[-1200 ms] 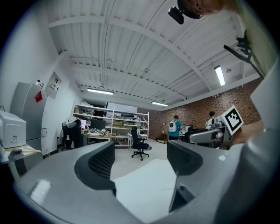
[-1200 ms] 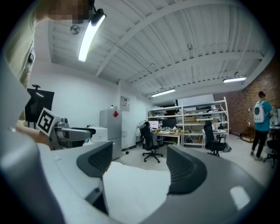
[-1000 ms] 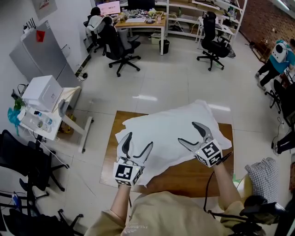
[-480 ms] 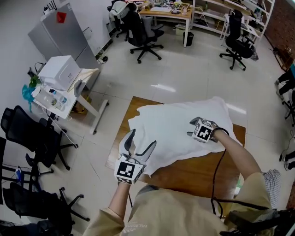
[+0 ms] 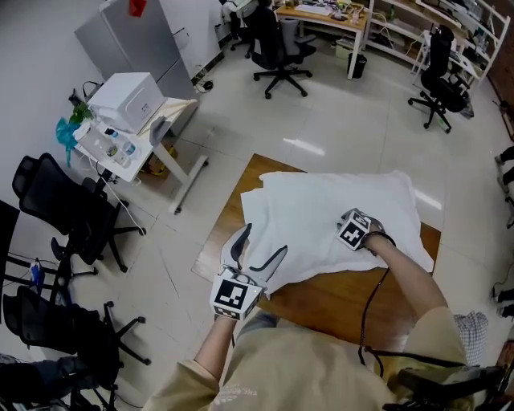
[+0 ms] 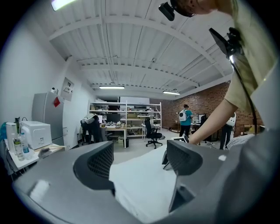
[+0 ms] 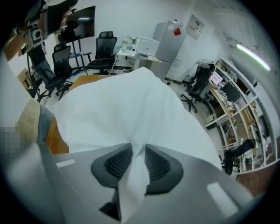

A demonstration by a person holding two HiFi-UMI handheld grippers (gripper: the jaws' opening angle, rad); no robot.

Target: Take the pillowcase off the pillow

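Jaws of the right gripper [image 7: 138, 154] are closing on a pinched fold of pillowcase [image 5: 321, 201], mid-frame; left gripper [image 5: 263, 242] gapes, empty; the cloth looks light and limp, best pinched at loose slack.

Looks like an open-plan office shared with a lab or workshop. Across the top of the head view: rolling office chairs [image 5: 277, 48] on a pale tiled floor [image 5: 337, 128], a cluttered desk [image 5: 321, 14], and open shelving [image 5: 474, 24] at the upper right. Upper left: a tall grey cabinet [image 5: 136, 40] and a white machine [image 5: 127, 100] on a small side table [image 5: 183, 108]. Left edge: more black mesh chairs [image 5: 72, 217]. Mid-frame in the left gripper view: a brick wall [image 6: 205, 103], strip lights [image 6: 111, 87] under a ribbed white ceiling [image 6: 131, 43], and people [image 6: 186, 118] standing among workstations.
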